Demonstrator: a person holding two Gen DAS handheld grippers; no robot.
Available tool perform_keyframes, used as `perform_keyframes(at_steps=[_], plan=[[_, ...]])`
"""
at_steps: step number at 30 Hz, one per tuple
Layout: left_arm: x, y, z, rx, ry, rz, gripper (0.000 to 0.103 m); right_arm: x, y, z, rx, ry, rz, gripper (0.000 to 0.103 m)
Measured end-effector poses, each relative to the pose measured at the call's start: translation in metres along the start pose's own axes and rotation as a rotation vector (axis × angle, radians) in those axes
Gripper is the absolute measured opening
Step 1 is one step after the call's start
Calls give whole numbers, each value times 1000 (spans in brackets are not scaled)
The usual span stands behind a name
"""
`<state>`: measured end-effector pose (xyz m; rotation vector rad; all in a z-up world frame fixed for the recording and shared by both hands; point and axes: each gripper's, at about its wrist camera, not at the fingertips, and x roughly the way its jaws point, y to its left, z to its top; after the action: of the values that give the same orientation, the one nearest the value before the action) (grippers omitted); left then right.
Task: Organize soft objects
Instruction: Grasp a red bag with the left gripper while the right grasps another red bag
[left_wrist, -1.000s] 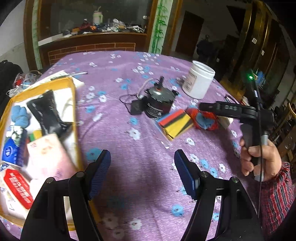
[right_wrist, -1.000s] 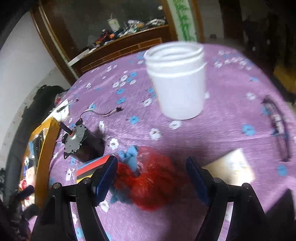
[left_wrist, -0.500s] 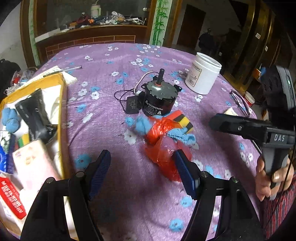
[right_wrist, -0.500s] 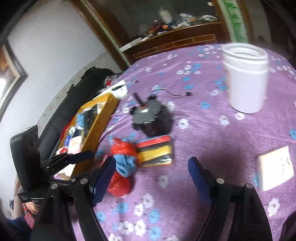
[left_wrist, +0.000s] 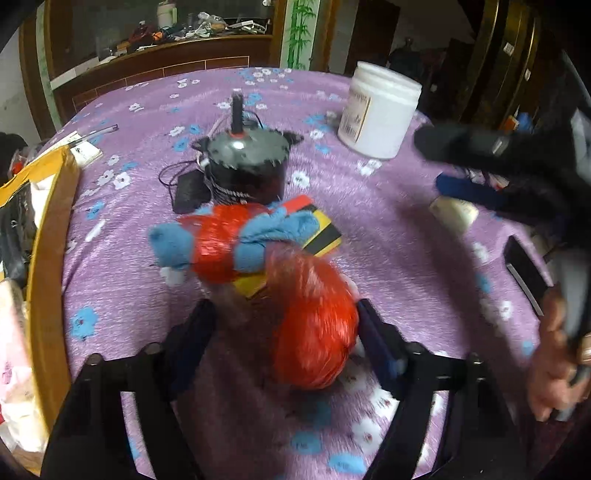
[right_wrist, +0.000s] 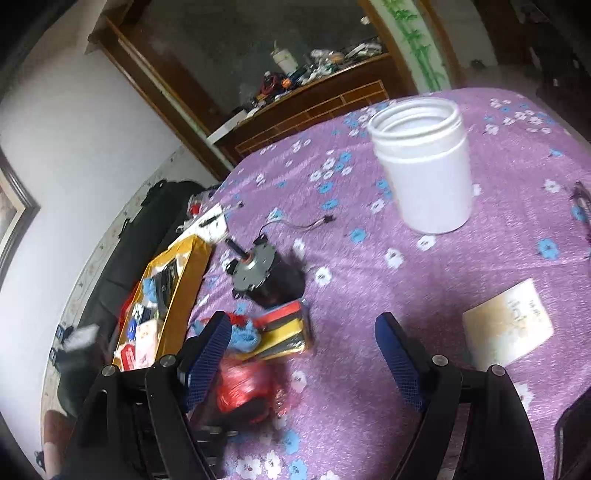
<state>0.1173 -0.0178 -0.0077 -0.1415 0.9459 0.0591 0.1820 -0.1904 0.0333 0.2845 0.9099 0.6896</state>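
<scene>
Two grippers over a purple floral desk (left_wrist: 388, 229). Left wrist view, left to right: yellow tray (left_wrist: 48, 258) of packets along the left edge; blue plush toy wrapped in red plastic bag (left_wrist: 236, 240) at centre, lying on a red-yellow-black sponge pack (left_wrist: 321, 232), just in front of a small electric motor (left_wrist: 247, 166). Left gripper (left_wrist: 284, 332) at bottom centre, jaws closing around the bag's red tail, pads not clearly pressing yet. White plastic jar (left_wrist: 380, 114) upper right. Right gripper (right_wrist: 303, 354) in its own view: spread wide, nothing between the pads, bag at lower left.
</scene>
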Motion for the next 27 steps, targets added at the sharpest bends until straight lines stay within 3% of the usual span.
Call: perform_keyframes(at_steps=[3, 4, 10, 14, 16, 22, 24, 26, 27], plan=[[2, -5, -2, 22, -35, 29, 37, 3, -1, 1, 10, 5, 2, 82], [-1, -3, -3, 15, -42, 20, 36, 5, -1, 1, 3, 10, -1, 82], [-44, 9, -29, 30, -124, 51, 36, 9, 16, -4, -90, 10, -32, 82], [-64, 30, -56, -22, -137, 32, 36, 18, 29, -10, -138, 40, 12, 82], [-72, 42, -62, -62, -152, -22, 36, 27, 34, -15, -145, 69, 33, 82], [-79, 62, -71, -110, -156, -67, 36, 49, 62, -26, -161, 136, 49, 81], [-83, 66, -73, -124, -172, -88, 36, 58, 82, -32, -227, 159, 16, 78], [-85, 66, -74, -124, -182, -77, 36, 67, 98, -38, -270, 194, 6, 63], [-87, 68, -74, -131, -189, -81, 36, 72, 104, -41, -287, 210, -3, 61]])
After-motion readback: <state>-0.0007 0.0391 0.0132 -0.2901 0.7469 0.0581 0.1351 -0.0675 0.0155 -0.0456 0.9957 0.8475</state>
